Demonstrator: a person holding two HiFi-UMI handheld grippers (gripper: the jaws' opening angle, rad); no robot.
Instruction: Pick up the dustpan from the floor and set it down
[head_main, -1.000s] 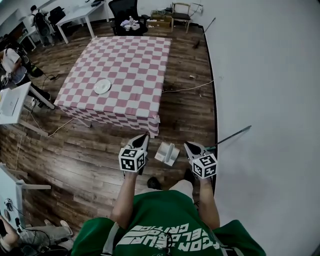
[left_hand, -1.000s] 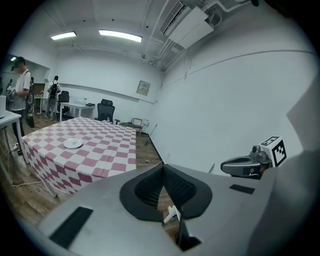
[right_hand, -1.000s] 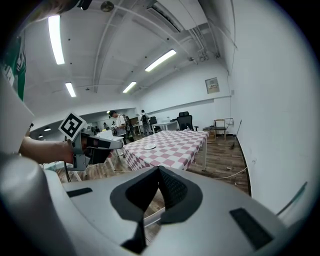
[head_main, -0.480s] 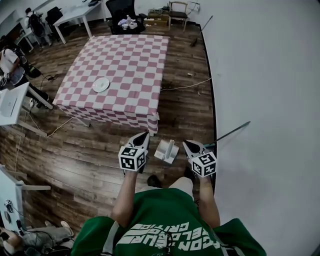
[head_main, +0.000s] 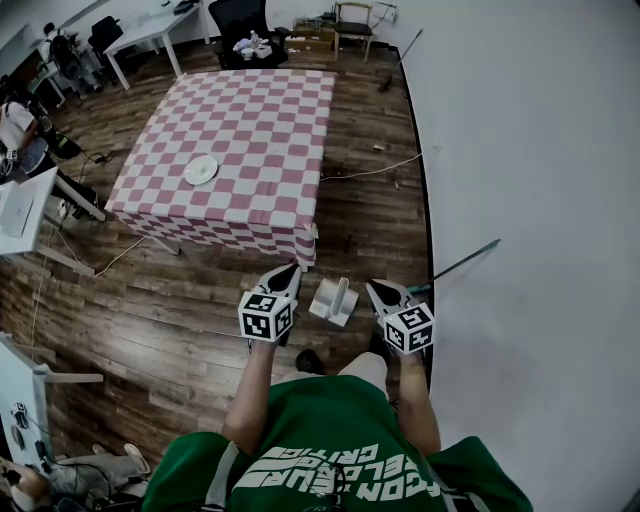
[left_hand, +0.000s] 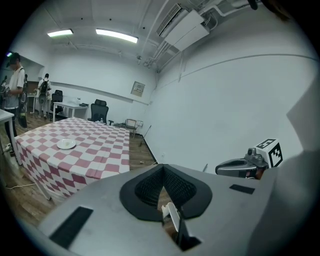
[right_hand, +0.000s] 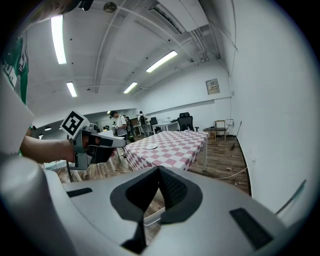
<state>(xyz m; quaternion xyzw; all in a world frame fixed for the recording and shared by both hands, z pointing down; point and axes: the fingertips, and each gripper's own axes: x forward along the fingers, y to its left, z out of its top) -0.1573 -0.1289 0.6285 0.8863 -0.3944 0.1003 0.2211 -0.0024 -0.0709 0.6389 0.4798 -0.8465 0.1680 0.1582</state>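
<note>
Though near table (head_main: 250, 120), dustpan (head_main: 335, 301) on floor (head_main: 190, 300)

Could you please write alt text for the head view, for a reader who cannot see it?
Seen from above, a person in a green shirt holds the left tool and right tool above a white dustpan lying on the wooden floor between them. Beyond stands a checked-cloth table bearing a white plate.
</note>
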